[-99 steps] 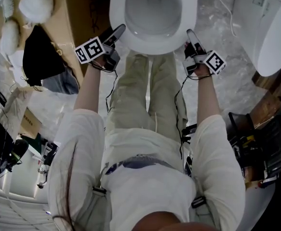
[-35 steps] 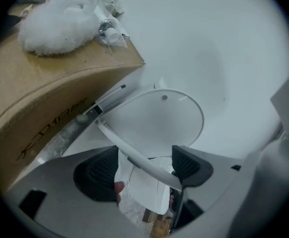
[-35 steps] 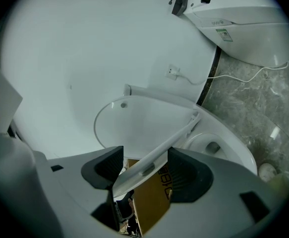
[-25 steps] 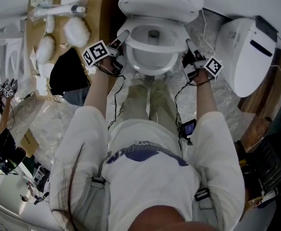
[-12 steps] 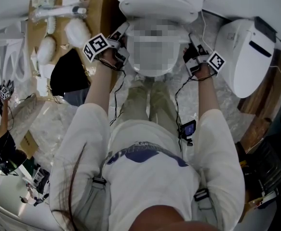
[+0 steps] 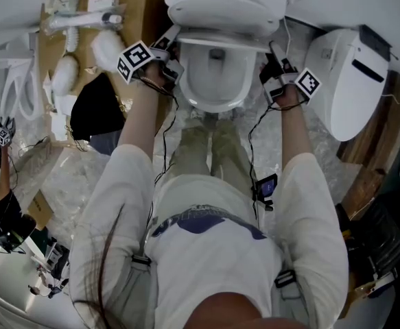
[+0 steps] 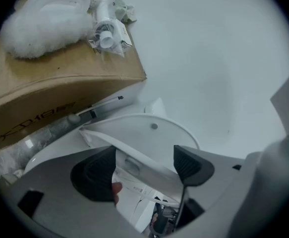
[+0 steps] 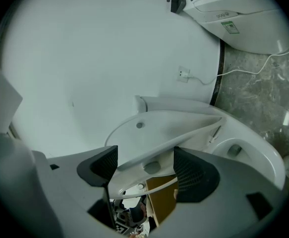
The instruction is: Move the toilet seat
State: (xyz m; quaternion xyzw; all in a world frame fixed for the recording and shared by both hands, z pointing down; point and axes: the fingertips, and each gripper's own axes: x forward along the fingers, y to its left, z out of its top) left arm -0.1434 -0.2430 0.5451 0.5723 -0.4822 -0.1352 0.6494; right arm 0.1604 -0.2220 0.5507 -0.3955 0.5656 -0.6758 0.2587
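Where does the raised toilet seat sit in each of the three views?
Head view: toilet seat, top centre, above the bowl.
Left gripper view: lower centre, tilted.
Right gripper view: centre, tilted.
Shared landmark: the bowl, also at the right gripper view's right edge.

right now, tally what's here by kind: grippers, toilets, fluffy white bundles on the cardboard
grippers: 2, left gripper and right gripper, jaws of both opening with the raised toilet seat between them
toilets: 2, open toilet and closed white toilet beside it
fluffy white bundles: 2, one bundle, second bundle
total: 6
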